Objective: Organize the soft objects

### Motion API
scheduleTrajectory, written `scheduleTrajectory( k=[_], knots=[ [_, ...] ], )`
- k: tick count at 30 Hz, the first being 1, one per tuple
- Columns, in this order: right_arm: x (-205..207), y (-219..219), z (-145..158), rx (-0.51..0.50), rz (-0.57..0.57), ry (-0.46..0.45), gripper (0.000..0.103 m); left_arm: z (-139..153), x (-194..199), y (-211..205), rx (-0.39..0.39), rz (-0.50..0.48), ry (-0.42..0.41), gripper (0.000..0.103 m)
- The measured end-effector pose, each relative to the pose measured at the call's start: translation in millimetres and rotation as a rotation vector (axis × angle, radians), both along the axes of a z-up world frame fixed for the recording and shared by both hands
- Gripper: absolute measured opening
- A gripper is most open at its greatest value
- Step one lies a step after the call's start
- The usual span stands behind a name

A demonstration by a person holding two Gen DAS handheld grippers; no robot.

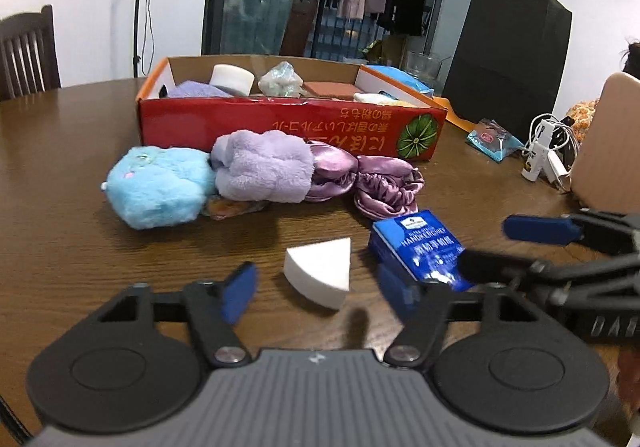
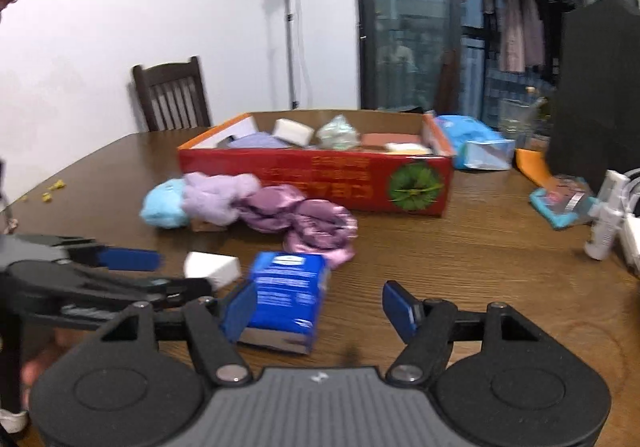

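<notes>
Your red box [image 1: 288,127] at the far side already holds several soft items — still out in front: plush pile [image 1: 208,179], white sponge wedge [image 1: 320,275], tissue pack [image 2: 286,299]. Left gripper [image 1: 316,287] brackets the wedge, right gripper [image 2: 316,311] the pack — both apart, nothing clamped.

Our left gripper [image 1: 316,287] tilts down toward the table, its blue-padded fingers [image 1: 239,293] parted and clear of any contact. Our right gripper [image 2: 320,307] is angled down just beside it, jaws also apart and gripping nothing.
</notes>
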State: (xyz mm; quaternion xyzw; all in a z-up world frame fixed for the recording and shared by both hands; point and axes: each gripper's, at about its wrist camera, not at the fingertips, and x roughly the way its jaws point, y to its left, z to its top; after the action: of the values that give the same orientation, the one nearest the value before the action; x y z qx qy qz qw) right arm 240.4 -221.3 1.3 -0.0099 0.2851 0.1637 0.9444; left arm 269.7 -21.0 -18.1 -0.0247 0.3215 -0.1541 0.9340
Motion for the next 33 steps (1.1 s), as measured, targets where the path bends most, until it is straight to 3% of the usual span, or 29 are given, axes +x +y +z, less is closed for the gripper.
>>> scheduleTrajectory(
  k=[4, 5, 9, 13, 17, 33],
  knots=[
    [11.5, 19.9, -5.1, -0.013, 0.039, 0.021, 0.068, -5.1, 6.8, 2.1, -0.012, -0.004, 0.007, 0.036],
    [14.7, 23.9, -7.1, -0.019, 0.045, 0.027, 0.067, -5.5, 7.3, 2.6, -0.014, -0.006, 0.005, 0.034],
    [24.2, 26.6, -14.3, -0.036, 0.024, 0.049, 0.063, -5.7, 8.7, 8.3, -0.052, -0.008, 0.010, 0.034],
    [26.6, 24.9, -16.8, -0.026, 0.021, 0.059, 0.062, -6.1, 8.6, 8.7, -0.055, -0.009, 0.009, 0.034],
    [23.9, 26.7, -16.8, -0.035, 0.030, 0.057, 0.055, -4.6, 4.7, 4.9, -0.031, -0.006, 0.000, 0.033],
    [-33.5, 21.8, -5.9, -0.039, 0.056, 0.039, 0.054, 21.7, -69.5, 15.8, -0.036, 0.042, -0.077, 0.033]
  ],
)
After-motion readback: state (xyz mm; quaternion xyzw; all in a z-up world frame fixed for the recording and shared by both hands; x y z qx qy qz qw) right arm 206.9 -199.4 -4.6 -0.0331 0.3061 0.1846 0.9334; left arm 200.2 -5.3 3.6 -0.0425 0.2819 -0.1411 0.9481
